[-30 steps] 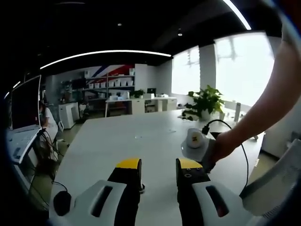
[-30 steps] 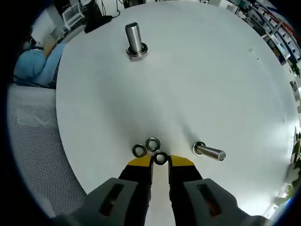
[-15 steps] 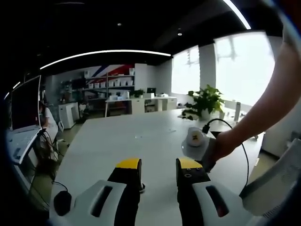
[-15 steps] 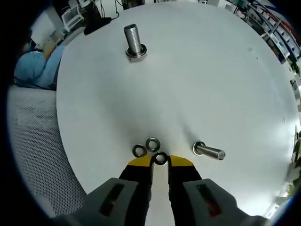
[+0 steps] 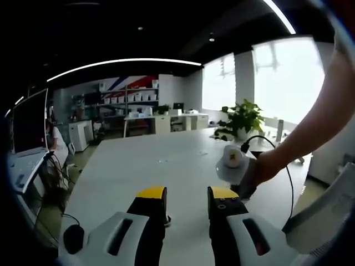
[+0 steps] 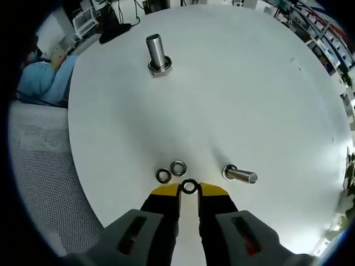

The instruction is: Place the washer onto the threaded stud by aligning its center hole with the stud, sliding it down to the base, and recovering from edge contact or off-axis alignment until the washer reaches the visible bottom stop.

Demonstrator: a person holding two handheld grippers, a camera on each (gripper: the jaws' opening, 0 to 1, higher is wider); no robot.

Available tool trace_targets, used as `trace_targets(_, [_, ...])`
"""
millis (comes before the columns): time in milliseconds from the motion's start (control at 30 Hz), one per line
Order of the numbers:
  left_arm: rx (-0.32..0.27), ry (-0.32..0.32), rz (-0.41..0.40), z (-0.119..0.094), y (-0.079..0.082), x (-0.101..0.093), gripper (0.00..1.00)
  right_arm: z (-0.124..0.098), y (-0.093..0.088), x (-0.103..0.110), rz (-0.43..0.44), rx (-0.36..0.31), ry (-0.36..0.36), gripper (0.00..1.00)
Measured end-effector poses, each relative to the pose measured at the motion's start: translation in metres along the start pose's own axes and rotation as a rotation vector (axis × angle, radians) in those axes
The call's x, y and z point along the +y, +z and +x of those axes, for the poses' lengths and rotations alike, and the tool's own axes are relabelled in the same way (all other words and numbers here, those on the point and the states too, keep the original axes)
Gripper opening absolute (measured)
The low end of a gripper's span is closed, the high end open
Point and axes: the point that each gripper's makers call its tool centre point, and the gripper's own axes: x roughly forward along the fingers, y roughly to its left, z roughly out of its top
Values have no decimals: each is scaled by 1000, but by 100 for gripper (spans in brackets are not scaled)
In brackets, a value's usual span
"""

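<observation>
Right gripper (image 6: 189, 189) low over the white surface (image 6: 233, 100), yellow-tipped jaws narrowly parted with a washer (image 6: 189, 185) sitting right at the tips, between them. Cannot tell whether pinched or merely straddled; no lift off the surface evident. Just beyond, two more washers (image 6: 170, 172) lying flat side by side, and to the right a loose bolt (image 6: 239, 175) on its side. Well apart, across the surface, the threaded stud (image 6: 157, 52) standing upright on its base.

Judged as a small, thin, rigid steel ring: light, hard, smooth, likely slippery between flat pads and prone to skating or flipping. Best taken across the rim, leaving the center hole free for the stud; gentle squeeze enough.

Left gripper (image 5: 187, 195) held level, aimed out over a long surface toward the room, jaws apart with a clear gap, nothing between them. From the right, a person's hand (image 5: 270, 166) wrapped around the other gripper's body, forearm sloping down from above.
</observation>
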Motion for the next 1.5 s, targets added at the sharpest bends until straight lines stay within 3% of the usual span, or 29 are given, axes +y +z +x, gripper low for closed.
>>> trace_targets(767, [-1,-3,3,0,1,-1,28,-27,-18,-15,50,6,-22,13])
trace_targets(1500, [-3,-5,-2,-1,2,-1,28,-50,-7,-28,71,-31,-56,13])
